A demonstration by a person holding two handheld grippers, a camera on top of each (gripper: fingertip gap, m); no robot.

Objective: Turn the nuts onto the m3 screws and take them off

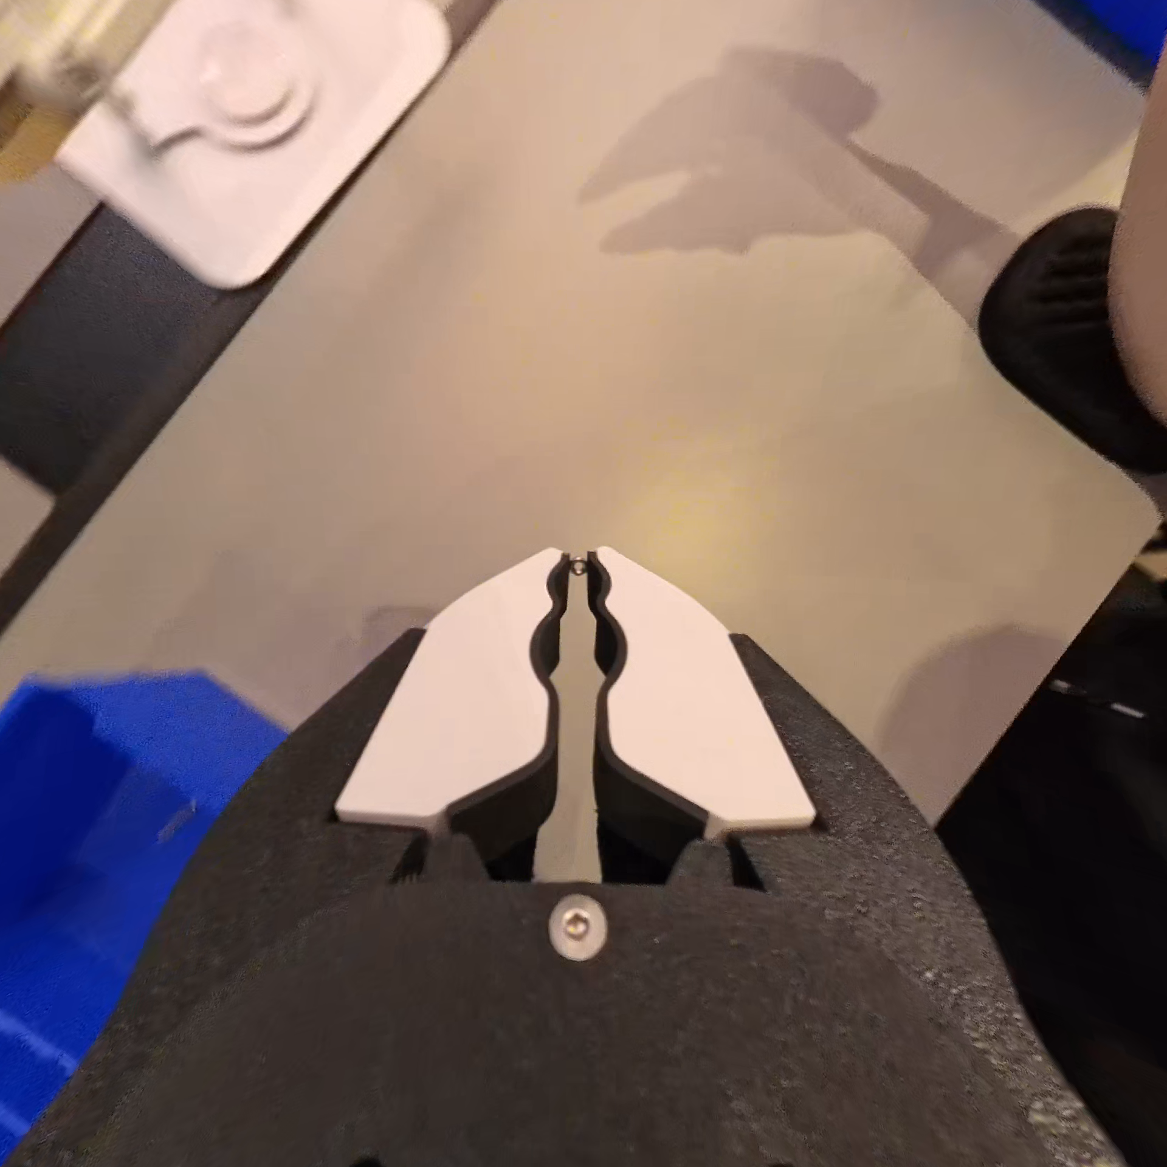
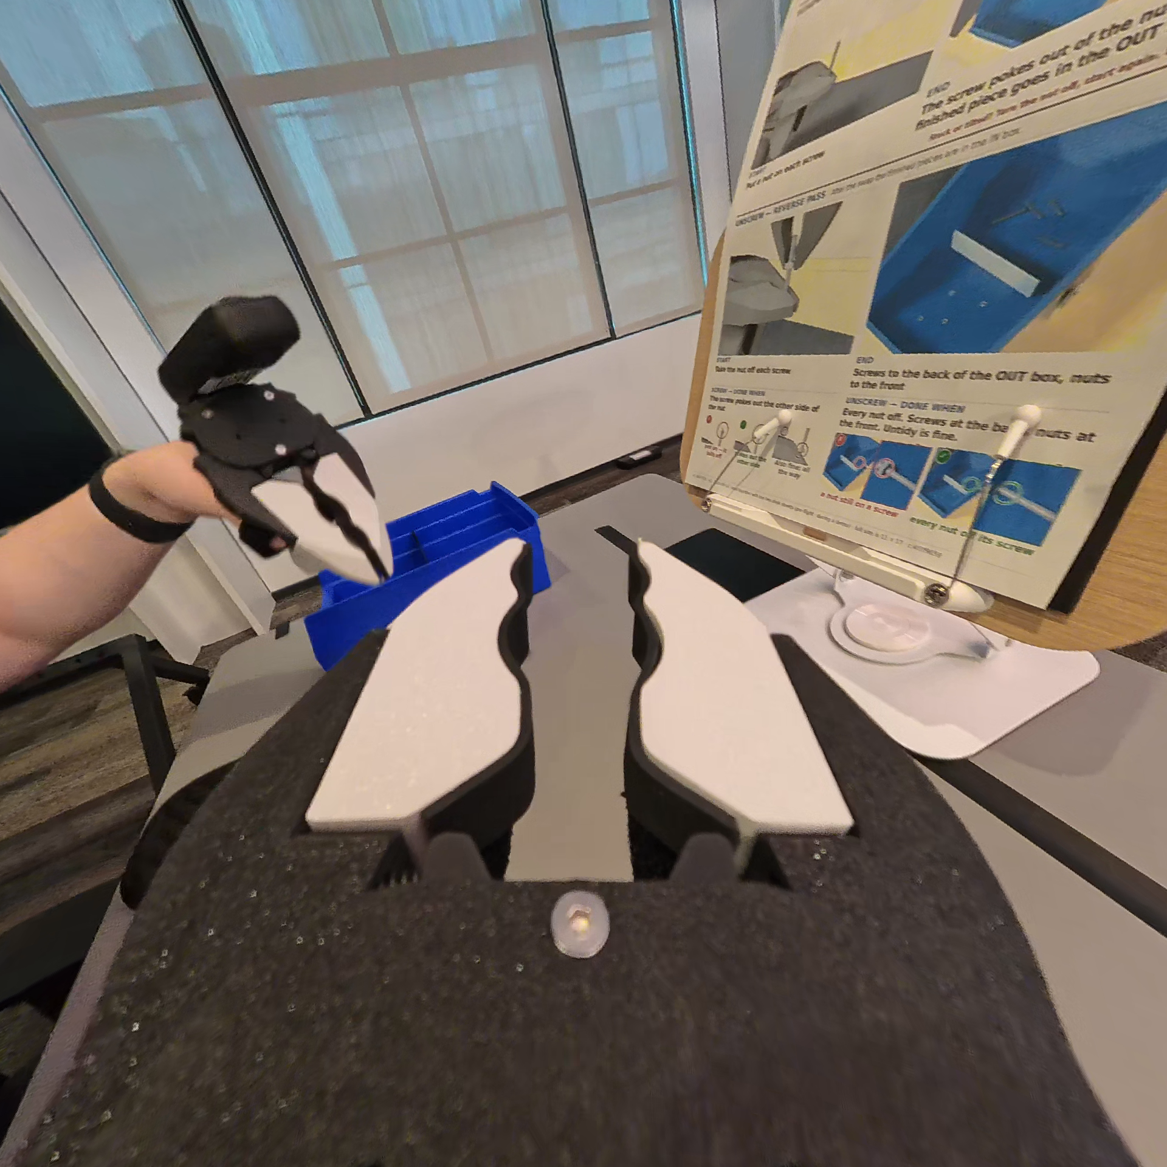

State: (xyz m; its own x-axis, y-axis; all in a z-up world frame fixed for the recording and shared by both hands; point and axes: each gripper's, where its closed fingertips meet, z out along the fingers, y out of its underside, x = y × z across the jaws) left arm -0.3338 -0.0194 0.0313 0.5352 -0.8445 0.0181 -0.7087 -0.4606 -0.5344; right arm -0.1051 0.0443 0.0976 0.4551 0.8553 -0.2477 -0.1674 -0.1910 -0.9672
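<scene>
Left claw (image 1: 576, 554) is pinching a tiny metal ring-shaped bit (image 1: 577, 558), probably a nut, right at its tips, up above the grey desk (image 1: 631, 379). From the right-hand camera it hangs upper left, tips angled down over the blue bin (image 2: 442, 568). Right claw (image 2: 581, 549) is spread with nothing in it, bin just off its left tip.

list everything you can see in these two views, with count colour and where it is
nut: 1, small, silver, pinched at the left gripper's fingertips
bin: 1, blue, far left on the table
table: 1, grey
instruction board: 1, cream with blue pictures, upright at right
stand base: 1, white, under the board
windows: white-framed, behind
left gripper: black and white, nearly closed, over the bin
right gripper: open, empty
forearm: 1, black wristband, far left
</scene>
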